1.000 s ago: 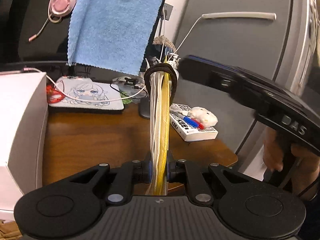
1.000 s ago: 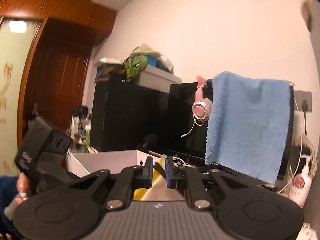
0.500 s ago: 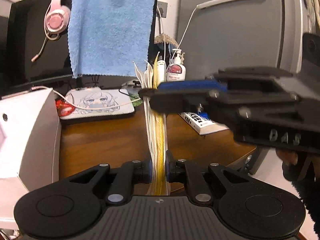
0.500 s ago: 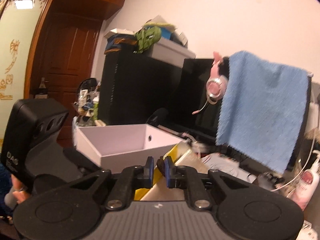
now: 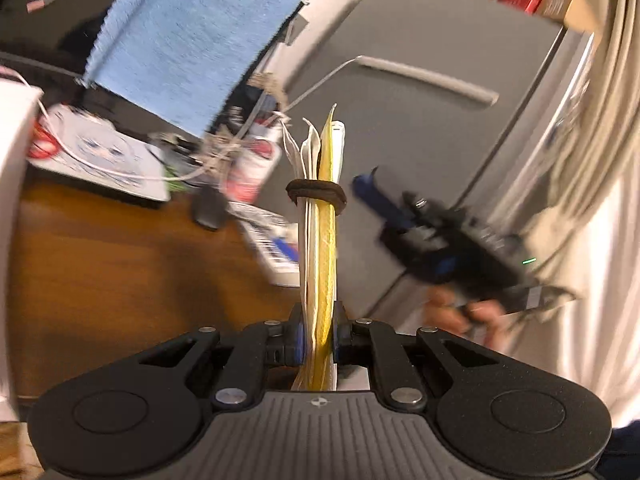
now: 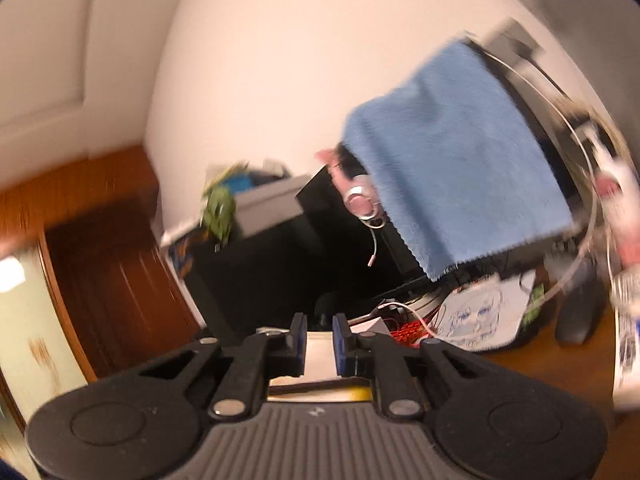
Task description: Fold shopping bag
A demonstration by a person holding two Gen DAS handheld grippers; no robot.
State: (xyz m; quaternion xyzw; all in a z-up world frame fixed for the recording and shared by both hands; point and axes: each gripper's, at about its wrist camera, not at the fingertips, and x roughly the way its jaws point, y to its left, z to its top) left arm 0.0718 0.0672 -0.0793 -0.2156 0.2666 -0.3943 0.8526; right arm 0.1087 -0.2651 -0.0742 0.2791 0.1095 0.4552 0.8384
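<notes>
Two padded fingers of the left gripper (image 5: 318, 330) pinch the flat, creased shopping bag (image 5: 320, 248), banded by a brown loop (image 5: 316, 194); the right gripper (image 6: 319, 340) stands slightly parted, empty.

A blue towel (image 5: 188, 36) hangs above a cluttered wooden desk (image 5: 120, 264), pink headset (image 6: 362, 200) alongside.

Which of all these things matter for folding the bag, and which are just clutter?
Job:
bag, folded flat, clamped in left gripper
brown band around the bag
right gripper, open, off to the side

Clutter:
blue towel
headset
white box
mouse pad
desk
</notes>
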